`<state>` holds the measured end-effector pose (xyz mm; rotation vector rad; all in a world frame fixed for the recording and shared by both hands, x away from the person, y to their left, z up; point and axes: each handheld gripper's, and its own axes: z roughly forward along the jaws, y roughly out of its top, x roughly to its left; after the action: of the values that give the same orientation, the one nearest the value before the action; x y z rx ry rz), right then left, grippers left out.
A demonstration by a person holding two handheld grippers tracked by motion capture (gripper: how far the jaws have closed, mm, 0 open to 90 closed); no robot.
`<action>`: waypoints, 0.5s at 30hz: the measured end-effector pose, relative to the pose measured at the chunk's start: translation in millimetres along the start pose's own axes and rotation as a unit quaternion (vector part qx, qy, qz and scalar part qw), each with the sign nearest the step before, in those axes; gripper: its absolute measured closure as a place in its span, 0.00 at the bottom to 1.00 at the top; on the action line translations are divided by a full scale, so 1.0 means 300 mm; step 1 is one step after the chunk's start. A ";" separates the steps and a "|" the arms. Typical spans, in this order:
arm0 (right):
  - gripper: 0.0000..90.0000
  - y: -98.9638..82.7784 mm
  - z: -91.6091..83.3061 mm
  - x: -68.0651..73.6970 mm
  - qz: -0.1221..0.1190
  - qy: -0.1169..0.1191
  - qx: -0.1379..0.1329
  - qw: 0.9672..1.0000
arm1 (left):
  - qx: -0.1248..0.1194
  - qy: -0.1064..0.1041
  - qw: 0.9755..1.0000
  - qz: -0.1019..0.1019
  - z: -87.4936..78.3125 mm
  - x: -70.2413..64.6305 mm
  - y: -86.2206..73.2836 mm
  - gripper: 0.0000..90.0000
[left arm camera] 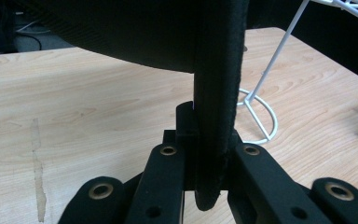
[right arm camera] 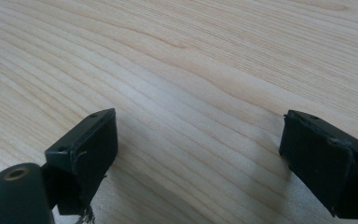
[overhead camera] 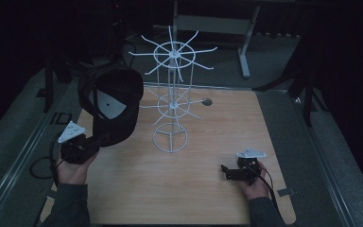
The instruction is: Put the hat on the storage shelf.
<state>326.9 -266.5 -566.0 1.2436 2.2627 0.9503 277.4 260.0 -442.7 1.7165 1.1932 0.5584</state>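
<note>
Cap pinched by the brim, about to go on the rack

Left gripper [overhead camera: 86,143] clamped tight on the brim of the black cap [overhead camera: 115,104], held up off the table [overhead camera: 179,189] just left of the white wire rack [overhead camera: 171,101]. Right gripper [overhead camera: 233,173] parked low near the table's right side, jaws wide open, nothing between them. Probably headed for a hook. Could easily snag a wire arm and tip that light rack, with nothing steadying the base.
</note>
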 end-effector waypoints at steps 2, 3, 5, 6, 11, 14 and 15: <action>0.13 0.000 0.000 0.000 0.000 0.000 0.000 1.000 | -0.002 0.001 1.000 0.000 -0.001 0.000 0.003 0.96; 0.13 0.000 0.000 0.000 0.000 0.000 0.000 1.000 | -0.002 0.001 1.000 0.001 -0.002 0.000 0.004 0.96; 0.12 0.000 0.000 0.000 0.000 0.000 0.000 1.000 | -0.005 0.001 1.000 0.001 -0.004 -0.002 0.008 0.96; 0.13 0.000 0.000 0.000 0.000 0.000 0.000 1.000 | -0.006 0.001 1.000 0.001 -0.005 -0.002 0.010 0.96; 0.13 0.000 0.000 0.000 0.000 0.000 0.000 1.000 | -0.010 0.002 1.000 0.005 -0.010 -0.009 0.021 0.96; 0.13 0.000 0.000 0.000 0.000 0.000 0.000 1.000 | -0.012 0.003 1.000 0.005 -0.012 -0.013 0.025 0.96; 0.12 0.000 0.000 0.000 0.000 0.000 0.000 1.000 | -0.013 0.004 1.000 0.006 -0.012 -0.014 0.027 0.96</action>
<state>326.9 -266.5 -566.0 1.2441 2.2628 0.9502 276.6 257.2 -433.3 1.7033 1.1764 0.5853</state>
